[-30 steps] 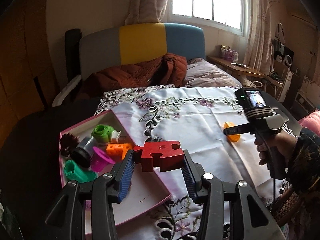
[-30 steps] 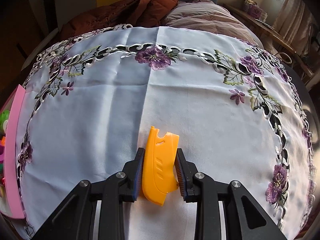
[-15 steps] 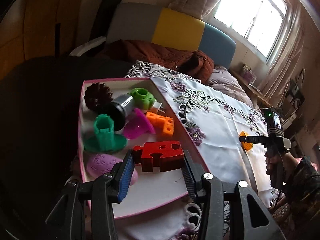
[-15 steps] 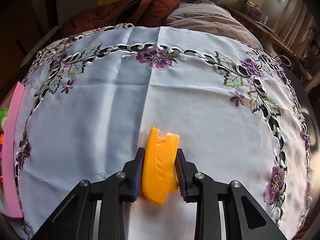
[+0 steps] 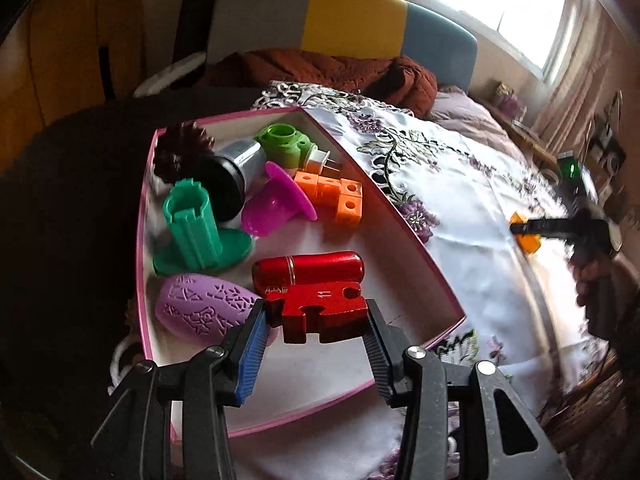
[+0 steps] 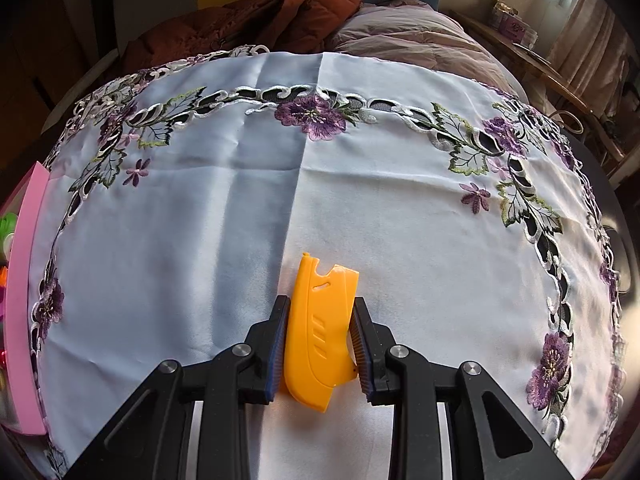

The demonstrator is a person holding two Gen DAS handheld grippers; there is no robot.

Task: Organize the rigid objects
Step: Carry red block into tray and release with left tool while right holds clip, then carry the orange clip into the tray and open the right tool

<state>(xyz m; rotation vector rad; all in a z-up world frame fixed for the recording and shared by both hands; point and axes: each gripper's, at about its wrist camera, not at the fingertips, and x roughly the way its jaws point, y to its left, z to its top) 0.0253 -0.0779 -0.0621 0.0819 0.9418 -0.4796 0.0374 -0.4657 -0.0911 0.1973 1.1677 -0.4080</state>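
My left gripper (image 5: 316, 314) is shut on a red puzzle-shaped piece (image 5: 320, 310), low over the pink-rimmed box (image 5: 404, 236). Just beyond the piece lies a red cylinder (image 5: 310, 268) on the box floor. The box also holds a green castle-like piece (image 5: 194, 232), a purple patterned oval (image 5: 200, 306), a magenta cone (image 5: 276, 200), orange cubes (image 5: 336, 194), a silver and black cylinder (image 5: 232, 168), a green plug piece (image 5: 286, 144) and a dark spiky item (image 5: 180, 152). My right gripper (image 6: 320, 340) is shut on an orange plastic scraper (image 6: 320, 332) resting on the white embroidered cloth (image 6: 200, 220).
The right gripper (image 5: 560, 228) and the person's hand show far right in the left wrist view. The box's pink wall (image 6: 24, 300) lies at the left edge in the right wrist view. A brown jacket (image 5: 320, 72) and a bed with a colourful headboard (image 5: 348, 20) lie beyond the table.
My left gripper carried the red puzzle piece left from the box's edge and down over the box floor, close to the red cylinder. The right gripper and scraper stayed put.
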